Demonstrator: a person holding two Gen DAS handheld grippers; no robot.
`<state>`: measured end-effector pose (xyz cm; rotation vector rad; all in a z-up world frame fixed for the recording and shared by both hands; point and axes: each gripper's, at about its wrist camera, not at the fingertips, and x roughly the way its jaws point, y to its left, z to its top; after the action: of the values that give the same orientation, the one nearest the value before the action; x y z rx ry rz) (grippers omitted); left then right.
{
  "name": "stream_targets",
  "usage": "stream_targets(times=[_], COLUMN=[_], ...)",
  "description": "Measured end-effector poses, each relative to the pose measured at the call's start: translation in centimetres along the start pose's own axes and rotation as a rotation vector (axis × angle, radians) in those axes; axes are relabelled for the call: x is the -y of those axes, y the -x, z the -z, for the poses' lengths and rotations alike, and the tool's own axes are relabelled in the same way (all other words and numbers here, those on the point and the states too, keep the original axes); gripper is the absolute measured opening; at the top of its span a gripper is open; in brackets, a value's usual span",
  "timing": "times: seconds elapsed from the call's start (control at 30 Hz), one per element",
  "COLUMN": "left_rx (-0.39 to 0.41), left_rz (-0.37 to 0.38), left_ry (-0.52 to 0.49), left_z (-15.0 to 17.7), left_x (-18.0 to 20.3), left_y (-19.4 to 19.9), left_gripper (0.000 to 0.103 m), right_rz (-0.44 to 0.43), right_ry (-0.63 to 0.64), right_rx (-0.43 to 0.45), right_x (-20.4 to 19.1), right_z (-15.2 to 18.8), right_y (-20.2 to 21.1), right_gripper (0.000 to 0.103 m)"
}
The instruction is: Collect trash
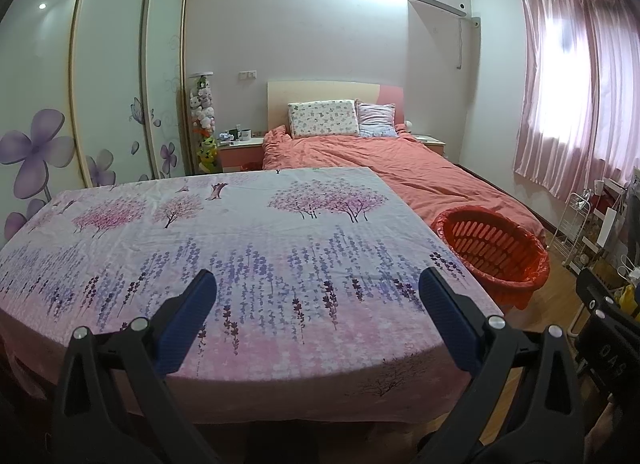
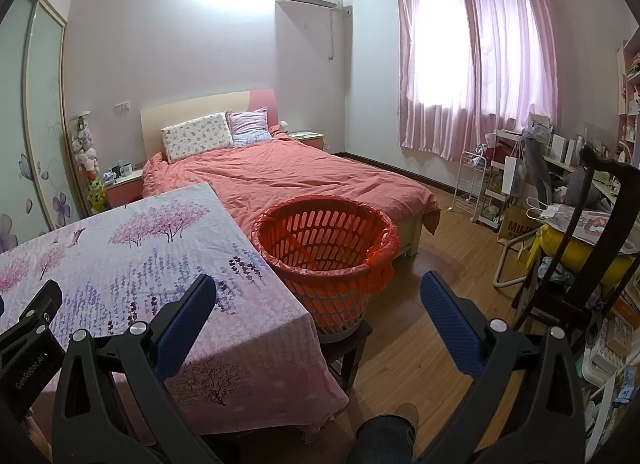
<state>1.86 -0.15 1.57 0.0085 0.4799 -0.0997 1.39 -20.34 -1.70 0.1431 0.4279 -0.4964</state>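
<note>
An orange slotted basket (image 2: pixel 326 260) lined with an orange bag stands on a dark stool (image 2: pixel 348 348) at the table's right edge; in the left wrist view the basket (image 1: pixel 492 252) sits to the right. The table (image 1: pixel 240 248) wears a floral pink and lavender cloth, and I see no loose trash on it. My left gripper (image 1: pixel 318 288) hovers open over the table's near side, nothing between its blue pads. My right gripper (image 2: pixel 318 292) is open too, near the table's right corner with the basket just beyond it. The left gripper's body (image 2: pixel 28 344) shows at the lower left of the right wrist view.
A bed (image 2: pixel 288 180) with a salmon cover lies behind the table and basket. A wardrobe (image 1: pixel 108 84) with sliding doors fills the left wall. Right of the wooden floor (image 2: pixel 436 304) stand a dark chair (image 2: pixel 580 256), wire racks and bags. A trouser leg (image 2: pixel 384 440) is below.
</note>
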Motion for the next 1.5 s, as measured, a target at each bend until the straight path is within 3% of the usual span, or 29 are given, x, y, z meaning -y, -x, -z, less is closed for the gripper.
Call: stream_targets(times=[1.5], left_rx=[-0.017], left_rz=[-0.004], left_ry=[0.000], left_z=[0.52], left_x=[0.49], left_y=[-0.07], left_gripper=[0.099], right_rz=[-0.009], right_ry=[-0.004], right_rx=[-0.021], right_x=[0.08], right_z=[0.83], right_y=[0.00], right_gripper=[0.101])
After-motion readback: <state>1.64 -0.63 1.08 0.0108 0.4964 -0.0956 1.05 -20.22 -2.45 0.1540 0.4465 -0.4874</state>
